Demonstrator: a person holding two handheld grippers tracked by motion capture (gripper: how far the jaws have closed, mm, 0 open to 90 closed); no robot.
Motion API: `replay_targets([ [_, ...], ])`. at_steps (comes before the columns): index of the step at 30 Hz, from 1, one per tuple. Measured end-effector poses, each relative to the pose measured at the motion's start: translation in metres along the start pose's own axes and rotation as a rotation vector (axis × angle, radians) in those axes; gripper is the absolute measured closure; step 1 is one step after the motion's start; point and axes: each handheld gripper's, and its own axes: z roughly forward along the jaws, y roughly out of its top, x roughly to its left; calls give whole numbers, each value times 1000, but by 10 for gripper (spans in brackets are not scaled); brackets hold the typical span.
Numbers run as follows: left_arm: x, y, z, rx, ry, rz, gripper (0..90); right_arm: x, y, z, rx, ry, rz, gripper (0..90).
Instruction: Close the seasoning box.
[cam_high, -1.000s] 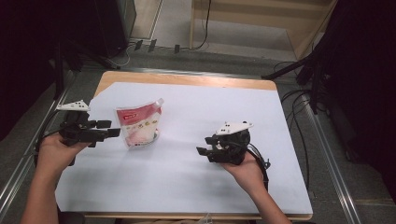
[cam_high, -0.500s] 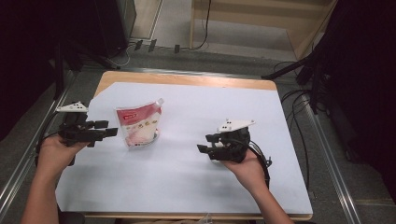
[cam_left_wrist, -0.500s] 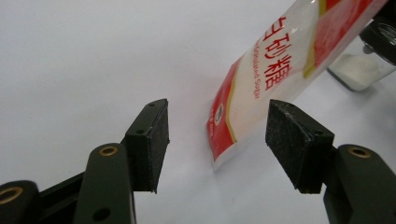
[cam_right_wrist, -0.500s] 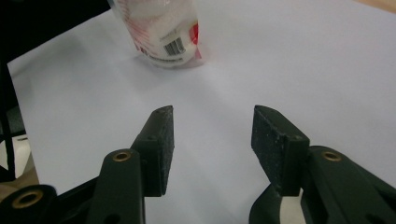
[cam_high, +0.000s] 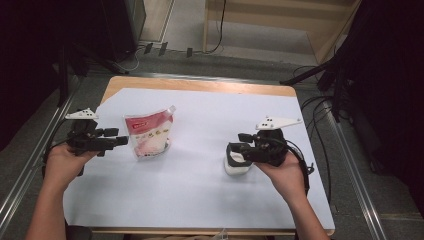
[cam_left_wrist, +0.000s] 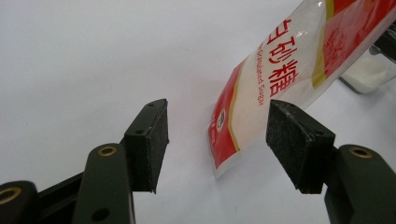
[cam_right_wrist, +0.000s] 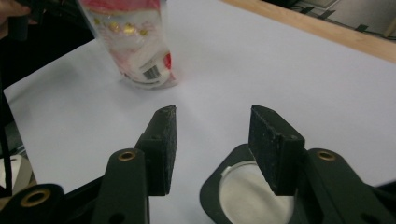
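1. Found the jaws of the left gripper (cam_high: 120, 138) spread wide and empty, and those of the right gripper (cam_high: 239, 144) half apart, just then closing a little, with nothing between them.
2. Judged a tip-over the main risk: closing the left jaws on only the thin edge of the sugar pouch (cam_high: 147, 136) could topple it, standing as it did on the white sheet (cam_high: 200, 190) over the desk.
3. Feared a spill too, should the right jaws knock the black-rimmed cup (cam_high: 235, 161) of white stuff just beneath them.
4. Placed the pouch just ahead of the left jaws, its corner nearer one pad, untouched, and well apart from the right gripper.
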Motion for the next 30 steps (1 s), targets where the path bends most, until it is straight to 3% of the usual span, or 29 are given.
replay_targets([
  [6, 1, 0, -1, -1, -10, -2, 401, -14, 4, -18, -30, -25, 43, 553],
  [12, 0, -1, 1, 9, -4, 0, 401, -27, 2, -32, -47, -47, 70, 647],
  [16, 1, -1, 2, 7, -10, -6, 402, -35, -1, -37, -44, -65, 85, 692],
  [25, 1, -1, 2, 4, -5, -4, 402, -54, -9, -51, -62, -95, 123, 898],
  [30, 1, -1, 2, 4, -8, -3, 402, -65, -17, -50, -55, -120, 155, 900],
])
